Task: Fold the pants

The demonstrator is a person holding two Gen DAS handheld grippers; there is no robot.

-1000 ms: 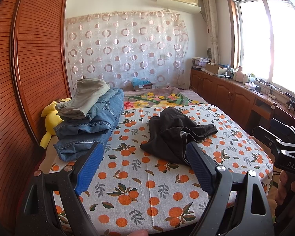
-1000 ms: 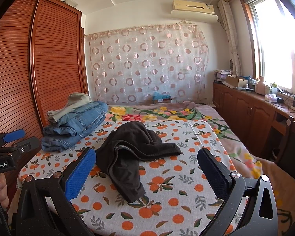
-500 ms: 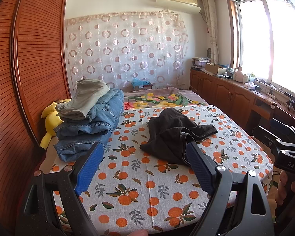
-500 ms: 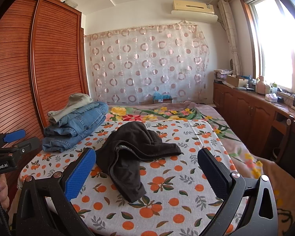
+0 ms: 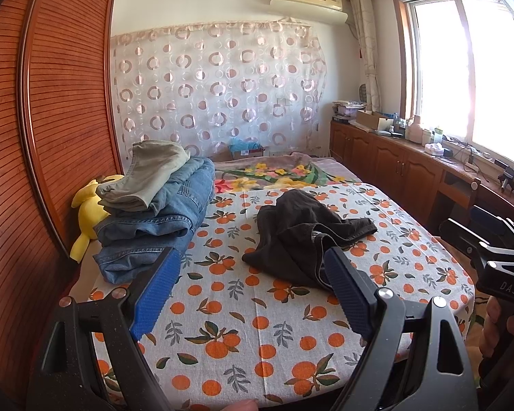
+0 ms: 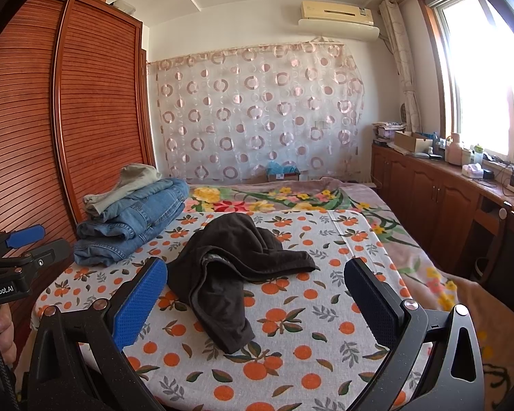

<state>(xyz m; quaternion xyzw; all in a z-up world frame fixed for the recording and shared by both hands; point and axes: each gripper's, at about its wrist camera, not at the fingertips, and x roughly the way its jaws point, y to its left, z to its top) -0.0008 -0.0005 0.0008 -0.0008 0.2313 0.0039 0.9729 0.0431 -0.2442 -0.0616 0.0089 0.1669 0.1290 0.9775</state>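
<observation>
Crumpled black pants [image 5: 305, 236] lie in a heap on the orange-print bedsheet [image 5: 243, 311], also in the right wrist view [image 6: 229, 267]. My left gripper [image 5: 250, 291] is open and empty, held near the bed's front edge, short of the pants. My right gripper [image 6: 257, 301] is open and empty, held in front of the pants, not touching them. The right gripper body shows at the right edge of the left wrist view [image 5: 497, 263]; the left one shows at the left edge of the right wrist view [image 6: 13, 260].
A stack of folded jeans topped by khaki pants [image 5: 154, 212] sits at the bed's left, by a yellow plush toy [image 5: 85, 205]. A wooden wardrobe [image 5: 34, 137] lines the left. Wooden cabinets [image 5: 394, 167] under the window run along the right. A floral blanket [image 5: 274, 174] lies farther back.
</observation>
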